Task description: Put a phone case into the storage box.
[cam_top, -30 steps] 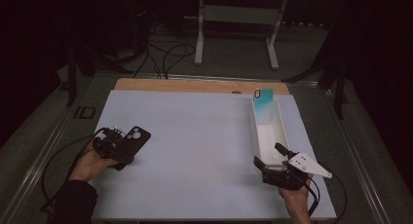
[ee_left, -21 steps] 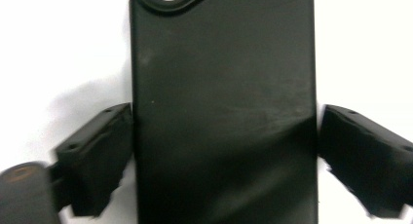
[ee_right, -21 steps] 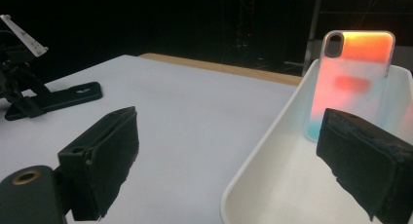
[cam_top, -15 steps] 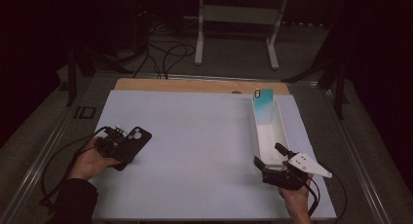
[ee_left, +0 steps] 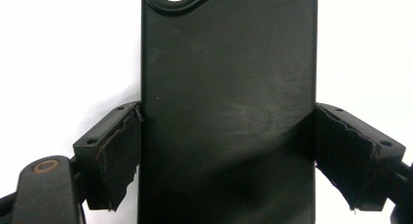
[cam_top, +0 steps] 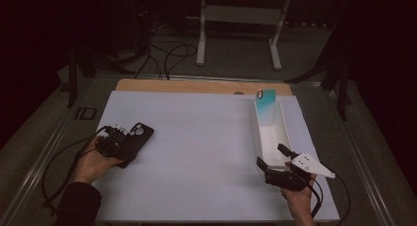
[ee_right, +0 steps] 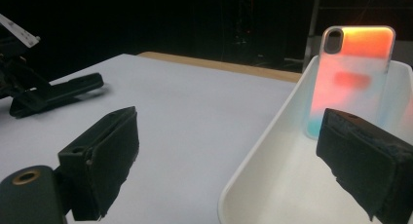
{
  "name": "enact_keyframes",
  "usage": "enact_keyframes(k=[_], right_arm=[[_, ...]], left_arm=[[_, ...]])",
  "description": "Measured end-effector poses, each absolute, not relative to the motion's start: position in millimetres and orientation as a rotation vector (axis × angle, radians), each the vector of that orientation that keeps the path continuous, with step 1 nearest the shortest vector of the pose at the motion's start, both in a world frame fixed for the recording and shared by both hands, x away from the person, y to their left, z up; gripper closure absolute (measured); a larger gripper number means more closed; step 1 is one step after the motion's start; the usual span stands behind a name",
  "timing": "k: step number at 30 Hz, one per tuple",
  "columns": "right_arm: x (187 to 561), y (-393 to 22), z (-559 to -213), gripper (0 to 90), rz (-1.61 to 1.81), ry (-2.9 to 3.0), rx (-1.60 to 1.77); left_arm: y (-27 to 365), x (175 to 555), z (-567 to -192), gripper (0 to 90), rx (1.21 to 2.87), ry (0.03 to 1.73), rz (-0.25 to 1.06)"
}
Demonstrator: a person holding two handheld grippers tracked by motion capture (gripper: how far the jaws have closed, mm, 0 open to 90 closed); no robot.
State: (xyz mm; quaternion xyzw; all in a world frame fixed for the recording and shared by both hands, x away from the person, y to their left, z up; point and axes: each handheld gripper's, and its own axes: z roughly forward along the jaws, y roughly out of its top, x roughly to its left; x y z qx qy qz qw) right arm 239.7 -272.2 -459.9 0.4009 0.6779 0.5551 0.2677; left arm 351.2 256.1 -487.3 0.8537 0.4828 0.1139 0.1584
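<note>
2 phone cases: black (cam_top: 134, 139); teal (cam_top: 265, 106); 1 tray (cam_top: 285, 137).

On the white table (cam_top: 196, 152), the left gripper (cam_top: 118, 142) clasps a black phone case (cam_top: 135, 140), while the right gripper (cam_top: 275, 159) straddles the near end of a white tray (cam_top: 282, 132) holding a teal phone case (cam_top: 265, 105).

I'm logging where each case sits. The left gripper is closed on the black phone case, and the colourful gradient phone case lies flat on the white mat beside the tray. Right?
Not quite. The gradient, teal-to-orange phone case stands propped against the far end inside the long white plastic tray, as the right gripper view shows. The left gripper does grip the black phone case.
</note>
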Motion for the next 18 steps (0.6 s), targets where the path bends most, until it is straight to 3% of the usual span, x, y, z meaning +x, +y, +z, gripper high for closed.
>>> enact_keyframes(k=[18], right_arm=[[244, -263, -455, 8.8, 1.475, 1.915, 1.12]], left_arm=[[224, 341, -456, 15.6, 2.324, 1.243, 0.429]])
